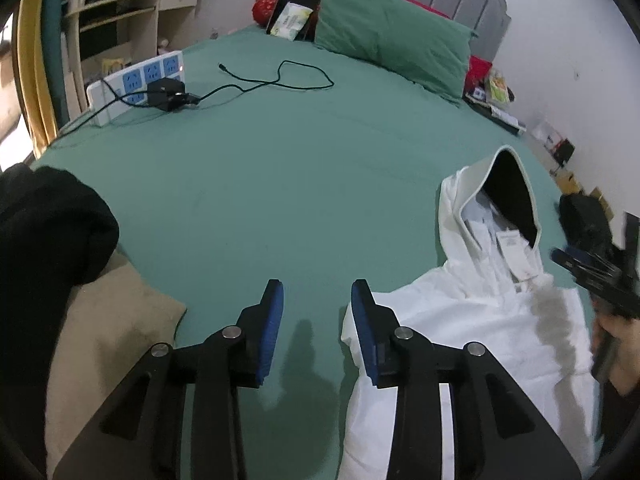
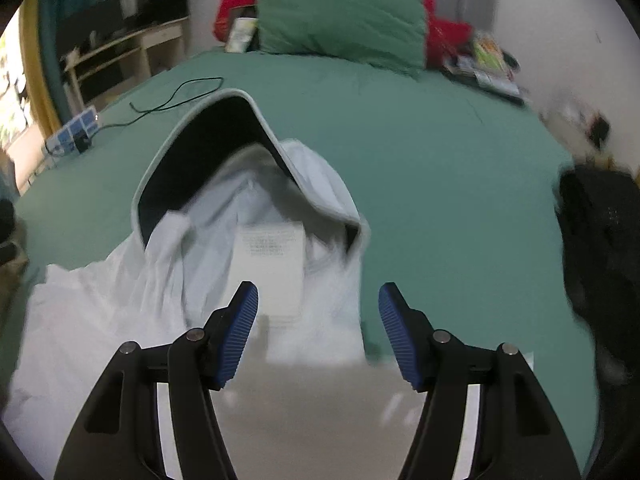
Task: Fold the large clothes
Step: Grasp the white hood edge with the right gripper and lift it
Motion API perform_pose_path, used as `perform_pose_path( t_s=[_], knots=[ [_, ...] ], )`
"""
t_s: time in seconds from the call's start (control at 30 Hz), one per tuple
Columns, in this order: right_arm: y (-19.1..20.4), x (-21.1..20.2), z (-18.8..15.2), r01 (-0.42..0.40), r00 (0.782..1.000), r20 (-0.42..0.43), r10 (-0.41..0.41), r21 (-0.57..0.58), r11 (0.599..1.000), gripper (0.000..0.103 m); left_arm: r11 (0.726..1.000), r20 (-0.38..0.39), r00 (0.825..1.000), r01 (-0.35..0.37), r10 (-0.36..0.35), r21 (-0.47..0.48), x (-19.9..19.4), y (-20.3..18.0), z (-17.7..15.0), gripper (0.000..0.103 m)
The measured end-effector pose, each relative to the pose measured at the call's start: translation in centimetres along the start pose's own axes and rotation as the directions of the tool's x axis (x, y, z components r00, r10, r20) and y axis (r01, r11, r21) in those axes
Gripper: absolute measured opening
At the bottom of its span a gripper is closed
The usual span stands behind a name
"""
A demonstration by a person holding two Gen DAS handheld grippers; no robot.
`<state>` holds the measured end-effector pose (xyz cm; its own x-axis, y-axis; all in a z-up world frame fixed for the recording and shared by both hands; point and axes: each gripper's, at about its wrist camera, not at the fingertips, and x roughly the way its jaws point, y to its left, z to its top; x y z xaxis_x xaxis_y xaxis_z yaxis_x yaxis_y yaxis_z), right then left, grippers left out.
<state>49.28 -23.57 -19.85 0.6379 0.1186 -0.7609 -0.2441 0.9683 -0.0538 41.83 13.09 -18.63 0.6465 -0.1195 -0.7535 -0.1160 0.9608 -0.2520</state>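
Note:
A white hooded jacket (image 1: 472, 320) lies on the green bed sheet (image 1: 280, 184), its hood with dark lining (image 1: 512, 196) pointing toward the pillows. My left gripper (image 1: 318, 332) is open and empty, above the sheet at the jacket's left edge. In the right wrist view the jacket (image 2: 120, 312) fills the lower left, with the hood (image 2: 212, 152) raised and a white label (image 2: 270, 264) inside the collar. My right gripper (image 2: 318, 332) is open and empty, just above the jacket's collar area. The right gripper also shows blurred at the left wrist view's right edge (image 1: 600, 276).
A green pillow (image 1: 392, 32) and red pillows sit at the headboard. A power strip (image 1: 136, 84) with a black cable (image 1: 272, 80) lies on the far left of the bed. A dark garment (image 1: 48, 232) and a beige cloth (image 1: 108, 328) lie at left; a black bag (image 2: 600, 248) at right.

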Motion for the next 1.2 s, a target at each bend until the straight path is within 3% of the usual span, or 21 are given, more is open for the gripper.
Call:
perform_pose_path(
  t_s=[0.2,0.27,0.33,0.47,0.57,0.63,0.73,0.83,0.93,1.1,1.2],
  knots=[
    [2.9,3.8,5.0,0.101,0.992,0.086,-0.088,-0.164,0.981,0.061,1.000,-0.025,1.000,0.012,-0.013,-0.011,0.8,0.7,0.0,0.038],
    [3.2,5.5,5.9,0.084,0.996,0.052,-0.075,-0.187,0.979,0.009,1.000,-0.040,0.999,0.016,-0.017,-0.025,1.1,1.0,0.0,0.038],
    [3.4,6.8,6.2,0.074,0.997,0.000,-0.076,-0.215,0.974,0.005,0.999,-0.052,0.998,0.017,-0.019,-0.038,1.4,1.2,0.0,0.038],
    [3.9,5.0,4.7,0.090,0.996,0.007,-0.093,-0.321,0.943,0.003,0.998,-0.063,0.997,0.034,-0.037,-0.051,1.4,1.1,-0.2,0.038],
    [4.3,2.1,1.6,0.125,0.991,0.019,-0.131,-0.477,0.870,0.003,0.996,-0.069,0.995,0.068,-0.072,-0.063,1.1,0.8,-0.3,0.038],
    [4.2,0.1,-1.0,0.180,0.980,0.043,-0.193,-0.601,0.778,0.003,0.995,-0.064,0.995,0.078,-0.081,-0.058,0.8,0.5,-0.3,0.038],
    [3.7,-1.8,-3.9,0.219,0.968,0.069,-0.240,-0.699,0.681,0.003,0.995,-0.065,0.994,0.089,-0.092,-0.052,0.5,-0.3,-0.6,0.038],
    [3.3,-2.1,-6.3,0.187,0.970,0.039,-0.240,-0.748,0.637,0.003,0.994,-0.076,0.992,0.101,-0.104,-0.049,0.6,-1.0,-1.0,0.038],
    [3.3,-1.4,-7.9,0.120,0.981,-0.012,-0.196,-0.752,0.648,0.005,0.995,-0.080,0.993,0.089,-0.092,-0.038,0.8,-1.8,-1.2,0.038],
    [2.3,-1.3,-6.7,0.032,0.993,-0.073,-0.095,-0.605,0.796,0.022,0.997,-0.064,0.996,0.066,-0.063,0.043,0.3,-2.9,-1.4,0.038],
    [1.5,-2.2,-4.9,-0.029,0.993,-0.111,-0.034,-0.522,0.853,0.048,0.998,-0.066,0.996,0.065,-0.064,0.014,0.3,-2.2,-1.2,0.038]
  ],
)
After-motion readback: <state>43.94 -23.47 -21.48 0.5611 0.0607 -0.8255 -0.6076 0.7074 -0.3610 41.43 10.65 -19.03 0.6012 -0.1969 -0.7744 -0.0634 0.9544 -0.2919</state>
